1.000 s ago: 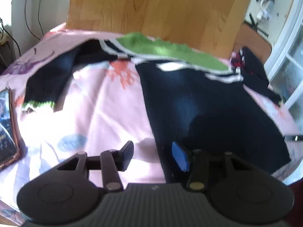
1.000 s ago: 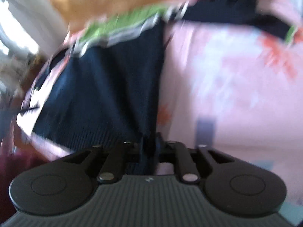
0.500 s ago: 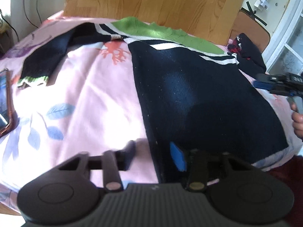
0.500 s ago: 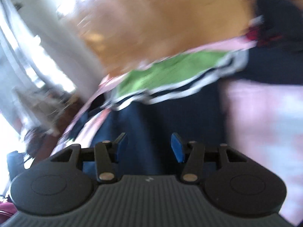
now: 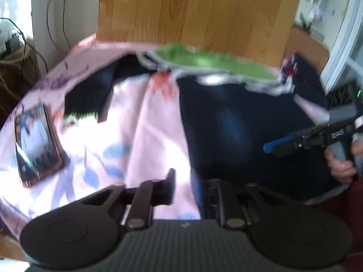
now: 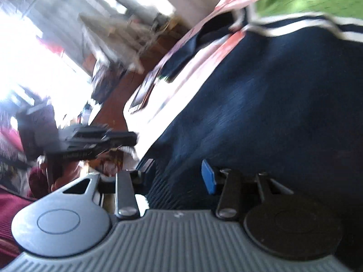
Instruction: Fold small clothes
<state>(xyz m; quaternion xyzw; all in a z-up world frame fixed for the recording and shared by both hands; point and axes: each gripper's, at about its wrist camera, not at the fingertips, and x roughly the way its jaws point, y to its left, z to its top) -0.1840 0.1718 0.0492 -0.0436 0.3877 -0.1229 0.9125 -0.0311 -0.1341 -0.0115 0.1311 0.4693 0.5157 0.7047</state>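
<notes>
Sunlit wooden headboard [image 5: 195, 11] stands beside a white wall [image 5: 65, 11].

Phone [image 5: 37, 146] on pink floral sheet [image 5: 145, 136]; wooden headboard [image 5: 195, 11] behind

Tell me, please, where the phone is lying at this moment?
In the left wrist view the phone lies screen-up at the left edge of the pink floral sheet, just left of the navy sweater's green-cuffed sleeve.

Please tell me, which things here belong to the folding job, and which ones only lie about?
For the job: navy sweater with green collar; left hand-held gripper, jaws opening; right hand-held gripper, jaws closing.

Lying about: phone, dark garment, pink sheet.
</notes>
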